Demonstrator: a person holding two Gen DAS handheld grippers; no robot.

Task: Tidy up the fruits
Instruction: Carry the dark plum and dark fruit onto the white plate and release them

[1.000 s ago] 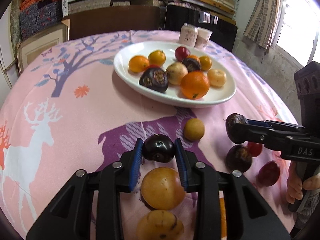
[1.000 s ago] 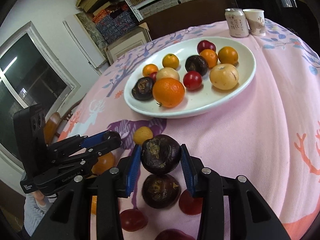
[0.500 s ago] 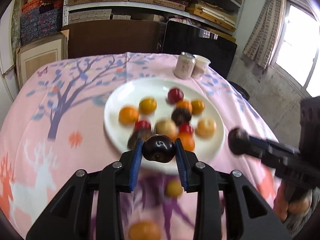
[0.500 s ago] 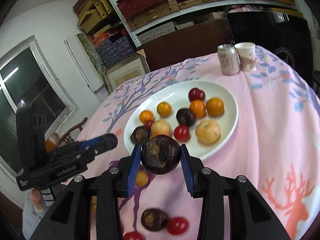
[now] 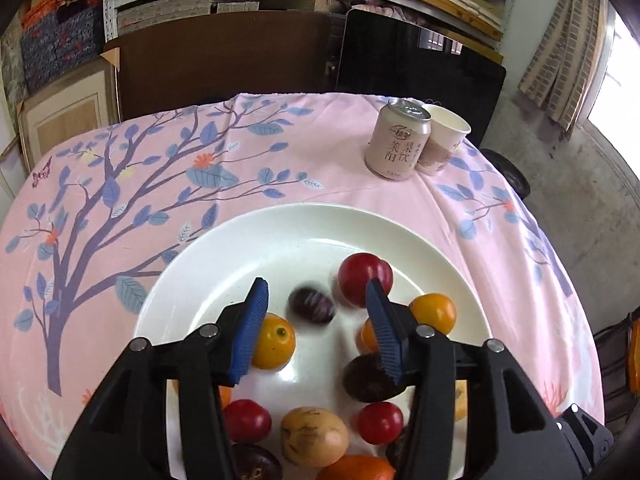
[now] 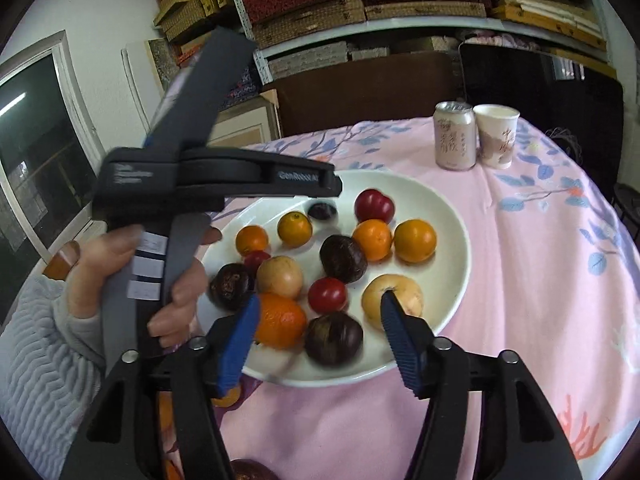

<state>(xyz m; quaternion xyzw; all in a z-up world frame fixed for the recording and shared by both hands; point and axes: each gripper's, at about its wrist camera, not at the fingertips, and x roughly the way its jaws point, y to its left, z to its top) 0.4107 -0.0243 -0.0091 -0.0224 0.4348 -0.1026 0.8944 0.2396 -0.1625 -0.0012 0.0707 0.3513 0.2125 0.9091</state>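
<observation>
1. Orange fruits (image 6: pixel 295 229) (image 6: pixel 251 240) (image 6: pixel 372 239) (image 6: pixel 415 240) (image 6: pixel 280 320): five on the plate.
2. Dark purple fruits (image 6: pixel 322 212) (image 6: pixel 343 258) (image 6: pixel 230 286) (image 6: pixel 334 338): four on the plate, and the smallest of them is blurred.
3. Red fruits (image 6: pixel 372 206) (image 6: pixel 256 260) (image 6: pixel 327 295): three on the plate.
4. Pale tan fruits (image 6: pixel 279 276) (image 6: pixel 392 295): two on the plate.
5. That makes fourteen fruits on the plate.
6. White plate (image 6: pixel 452 280): one.
7. Drink can (image 6: pixel 455 136): one.
8. Paper cup (image 6: pixel 496 136): one.
9. Loose fruits on the cloth: at least two, an orange one (image 6: pixel 230 397) and a dark one (image 6: pixel 250 471). Both are partly hidden.

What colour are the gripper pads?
Blue pads, clearest in the left wrist view.
</observation>
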